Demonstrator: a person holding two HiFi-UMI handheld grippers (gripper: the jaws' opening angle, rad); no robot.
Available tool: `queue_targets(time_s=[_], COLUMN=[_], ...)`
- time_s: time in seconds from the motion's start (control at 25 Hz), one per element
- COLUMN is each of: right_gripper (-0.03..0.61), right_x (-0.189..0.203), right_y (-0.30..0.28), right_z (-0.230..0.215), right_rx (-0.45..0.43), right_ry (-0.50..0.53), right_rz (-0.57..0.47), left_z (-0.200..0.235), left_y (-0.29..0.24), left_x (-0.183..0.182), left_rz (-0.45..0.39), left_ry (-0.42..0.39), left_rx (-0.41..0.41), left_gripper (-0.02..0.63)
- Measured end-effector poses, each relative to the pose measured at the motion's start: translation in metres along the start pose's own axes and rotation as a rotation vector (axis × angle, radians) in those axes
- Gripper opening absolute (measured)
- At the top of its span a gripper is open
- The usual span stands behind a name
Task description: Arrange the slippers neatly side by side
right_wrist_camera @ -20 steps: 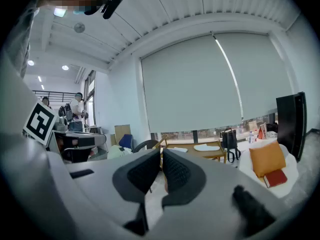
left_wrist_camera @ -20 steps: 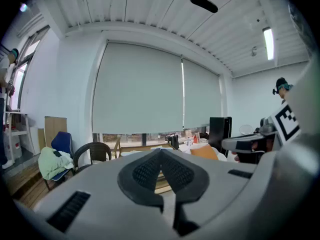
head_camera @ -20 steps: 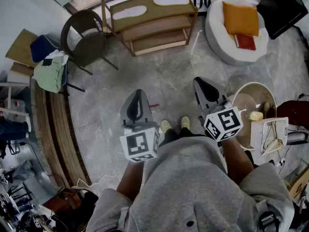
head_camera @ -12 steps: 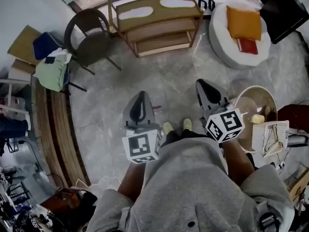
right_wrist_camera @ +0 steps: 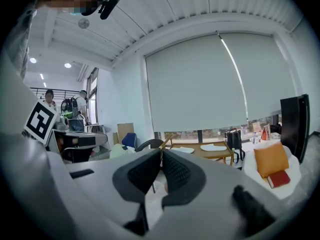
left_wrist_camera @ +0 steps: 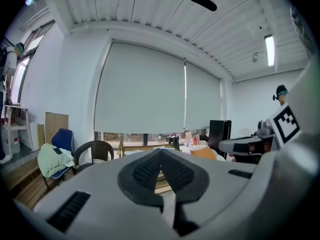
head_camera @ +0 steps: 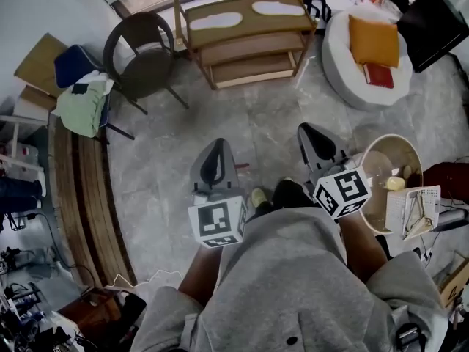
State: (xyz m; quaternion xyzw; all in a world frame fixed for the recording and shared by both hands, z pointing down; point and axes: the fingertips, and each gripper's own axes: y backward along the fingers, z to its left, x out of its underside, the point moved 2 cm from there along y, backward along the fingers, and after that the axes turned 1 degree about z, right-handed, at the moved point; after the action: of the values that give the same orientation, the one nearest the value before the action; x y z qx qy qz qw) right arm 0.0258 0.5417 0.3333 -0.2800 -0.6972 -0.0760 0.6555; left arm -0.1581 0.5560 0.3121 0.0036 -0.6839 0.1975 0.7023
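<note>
While slippers [head_camera: 217, 20] lie apart on wooden shelf [head_camera: 245, 17], wicker chair [head_camera: 143, 59] stands beside.

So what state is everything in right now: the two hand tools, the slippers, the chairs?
Left tool: shut, empty.
Right tool: shut, empty.
White slippers: lying flat on top of the wooden rack, end to end, apart.
Blue chair: clothes draped over it.
Wicker chair: upright.

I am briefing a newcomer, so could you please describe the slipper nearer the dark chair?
Find the three-shelf wooden rack between the dark chair and the round white seat. Two pale slippers lie apart on top of it; this slipper is the one at the chair's end.
</note>
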Motion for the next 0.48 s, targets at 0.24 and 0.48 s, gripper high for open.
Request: queue_targets(time_s=[0.24,0.48], right_gripper=[0.031,0.031], right_x=[-0.004,-0.002], right_y=[-0.007,-0.017], right_z=[0.010,0.006], right_rx=[-0.005,-0.009], right_ry=[0.021,0.030], right_rz=[-0.010,-0.015], left_z=[0.010,0.008], left_y=[0.001,-0.009], left_x=[0.001,0.001], left_rz=[-0.004,-0.006], left_ry=[0.019,0.021], left_rx=[0.017,0.034], left_gripper=[0.015,0.015])
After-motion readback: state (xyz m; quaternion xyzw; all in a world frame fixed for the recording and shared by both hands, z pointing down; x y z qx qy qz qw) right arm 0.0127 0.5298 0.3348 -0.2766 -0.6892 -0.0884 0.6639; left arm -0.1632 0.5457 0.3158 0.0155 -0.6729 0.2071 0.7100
